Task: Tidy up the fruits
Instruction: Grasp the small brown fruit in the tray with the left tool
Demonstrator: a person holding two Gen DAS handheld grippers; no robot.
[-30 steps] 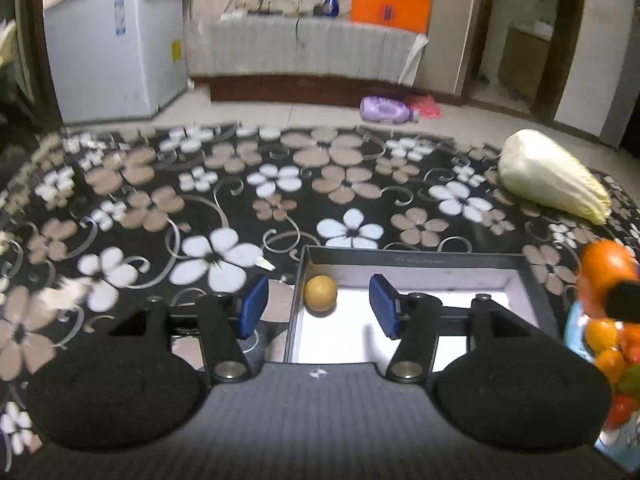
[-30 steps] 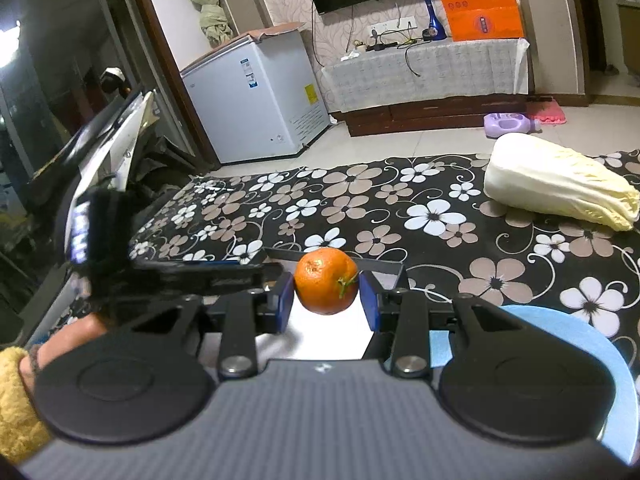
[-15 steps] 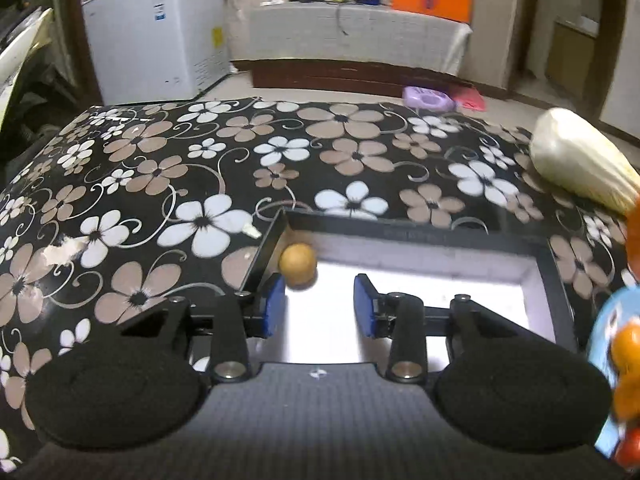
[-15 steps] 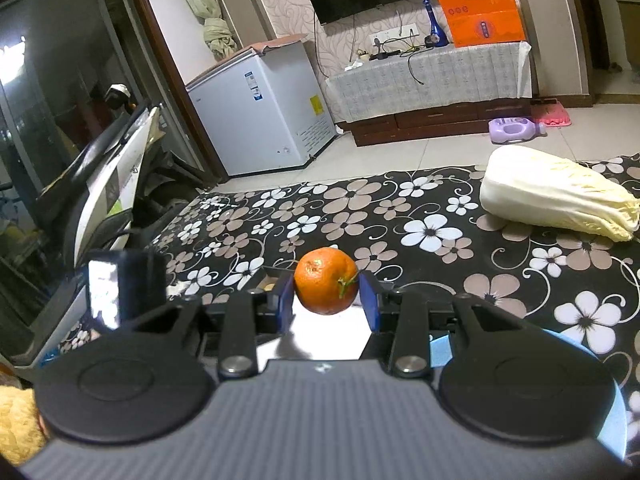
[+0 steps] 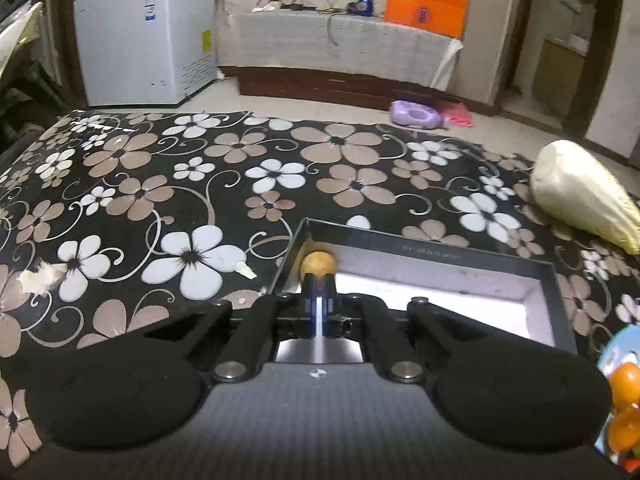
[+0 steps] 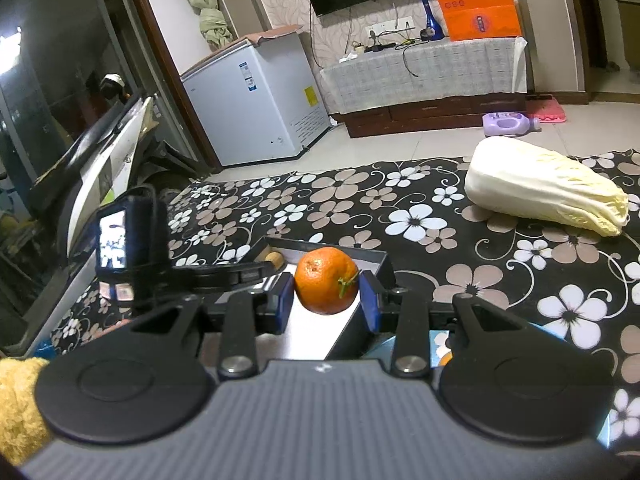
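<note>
Right gripper (image 6: 327, 294) clenched on mandarin (image 6: 326, 280), pads on opposite flanks, poised above black tray (image 6: 378, 266). Left gripper (image 5: 318, 280) pinched closed, empty, tips near small brown fruit (image 5: 318, 265) in tray's far left corner.

Mandarin likely light, soft-skinned, bruisable; round, so prone to rolling on release. Best held across widest girth, gentle squeeze.

Bright orange, dimpled peel, green stem stub facing right pad. More fruit heaped on blue plate (image 5: 618, 354) just beside tray.

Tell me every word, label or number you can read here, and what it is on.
None reads clearly.
Black box: pale print on the far rim, too blurred.
White freezer: blue and yellow stickers, too small.
Orange bag: printed marks, unreadable.
Small screen on the left gripper: too blurred.
</note>
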